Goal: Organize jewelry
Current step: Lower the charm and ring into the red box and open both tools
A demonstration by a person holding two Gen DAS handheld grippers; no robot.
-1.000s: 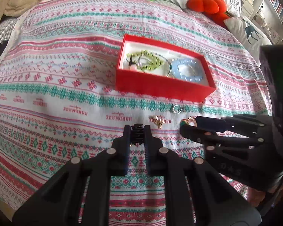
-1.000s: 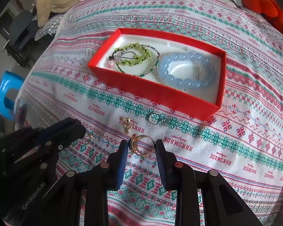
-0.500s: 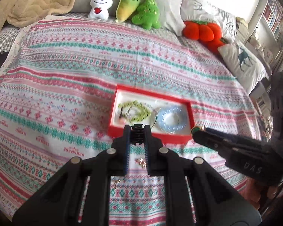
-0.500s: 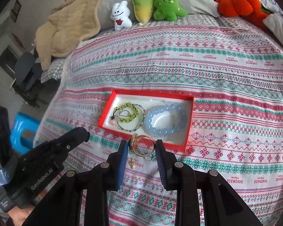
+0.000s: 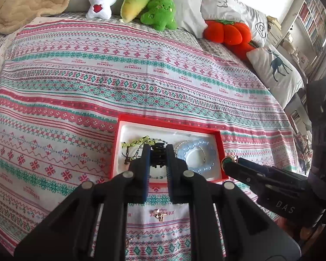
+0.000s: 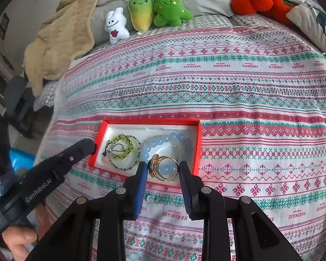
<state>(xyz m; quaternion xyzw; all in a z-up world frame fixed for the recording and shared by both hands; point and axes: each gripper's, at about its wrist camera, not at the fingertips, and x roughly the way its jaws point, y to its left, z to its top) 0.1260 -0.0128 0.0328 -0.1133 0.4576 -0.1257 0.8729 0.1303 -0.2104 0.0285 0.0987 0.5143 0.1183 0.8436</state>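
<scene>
**Two small pieces lifted in front of the red box**

The bed (image 6: 250, 82) carries a patterned cover. On it lies the red box (image 6: 198, 143), at 12 o'clock from both grippers. Inside, the green bracelet (image 6: 121, 145) lies at 9 o'clock from the blue bracelet (image 6: 163, 140). The right gripper (image 6: 163, 169) has its jaws clamped on the gold ring (image 6: 163, 168). The left gripper (image 5: 157, 156) has its jaws clamped on a black clip (image 5: 157, 155). A gold charm (image 5: 159, 214) lies on the cover.
</scene>
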